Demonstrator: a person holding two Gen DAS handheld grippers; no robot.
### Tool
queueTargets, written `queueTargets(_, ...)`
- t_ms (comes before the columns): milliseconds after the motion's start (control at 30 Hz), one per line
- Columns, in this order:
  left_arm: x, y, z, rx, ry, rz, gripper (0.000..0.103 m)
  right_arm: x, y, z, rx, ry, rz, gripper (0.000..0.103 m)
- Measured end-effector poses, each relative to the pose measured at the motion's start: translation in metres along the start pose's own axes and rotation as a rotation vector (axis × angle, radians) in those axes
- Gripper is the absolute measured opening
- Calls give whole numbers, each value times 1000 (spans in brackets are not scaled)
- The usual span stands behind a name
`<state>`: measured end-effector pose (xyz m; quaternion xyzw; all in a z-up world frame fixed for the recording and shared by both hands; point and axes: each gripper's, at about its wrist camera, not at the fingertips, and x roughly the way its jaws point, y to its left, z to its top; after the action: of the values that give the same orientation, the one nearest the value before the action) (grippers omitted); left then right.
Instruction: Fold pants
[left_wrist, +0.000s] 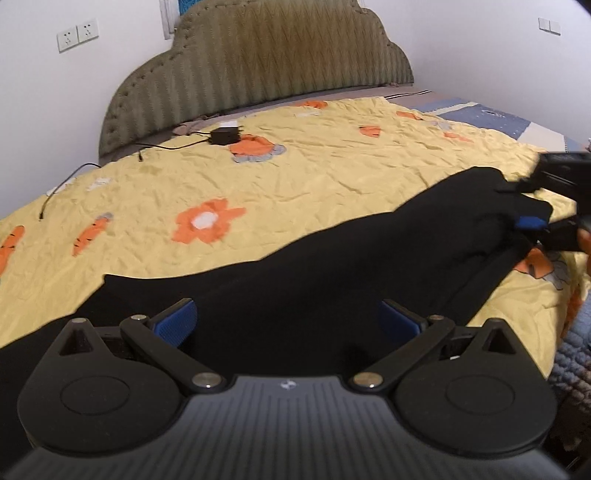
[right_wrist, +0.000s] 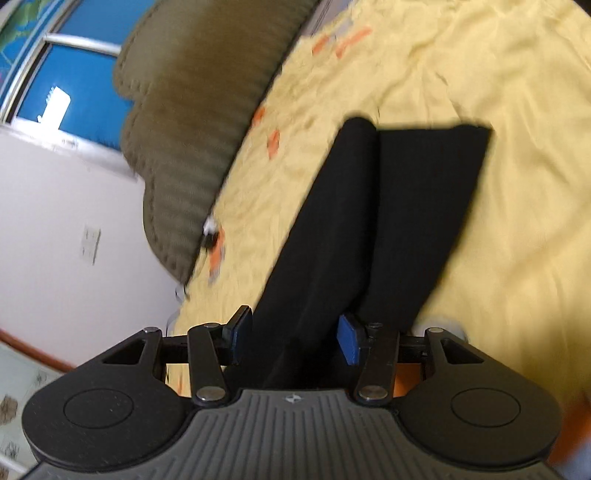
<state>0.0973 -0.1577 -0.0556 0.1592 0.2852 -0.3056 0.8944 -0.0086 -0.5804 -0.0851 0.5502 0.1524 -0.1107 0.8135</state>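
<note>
The pants (left_wrist: 332, 266) lie on the bed, stretched as a long black band across the yellow sheet (left_wrist: 295, 177), from the near left edge to the far right. The cloth is matte, soft and smooth, with a lengthwise crease.

The left gripper (left_wrist: 288, 317) hangs just above the near end of the pants. Its jaws stand wide apart; the blue ribbed pads (left_wrist: 177, 319) flank the cloth and press on nothing.

The right gripper (right_wrist: 295, 332) is at the opposite end, turned on its side. In its own view the two legs (right_wrist: 424, 206) run away from it side by side, ending in straight hems. A fold of black cloth sits between its half-spread jaws; whether the pads (right_wrist: 349, 338) press on it cannot be told. From the left wrist view this gripper (left_wrist: 539, 218) appears blurred at the right border, at the bunched end of the pants.

The sheet is crumpled cotton printed with orange flowers and carrots. Behind it stands a padded olive headboard (left_wrist: 258, 62) with a scalloped outline and zigzag ribbing. A black charger (left_wrist: 223, 136) with a cable rests near it.
</note>
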Motion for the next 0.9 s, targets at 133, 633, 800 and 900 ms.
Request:
queueTargets(133, -1, -24, 2, 42, -16, -48, 103, 9, 0, 16, 3, -62, -57, 28)
queueTargets(633, 40, -109, 20, 256, -13, -51, 101, -18, 58, 28, -186, -113, -15, 9)
queueTargets(800, 40, -99, 22, 191, -9, -32, 79, -20, 61, 26, -203, -118, -17, 9)
queueTargets(900, 39, -93, 23, 154, 3, -76, 31, -21, 59, 24, -205, -118, -29, 9)
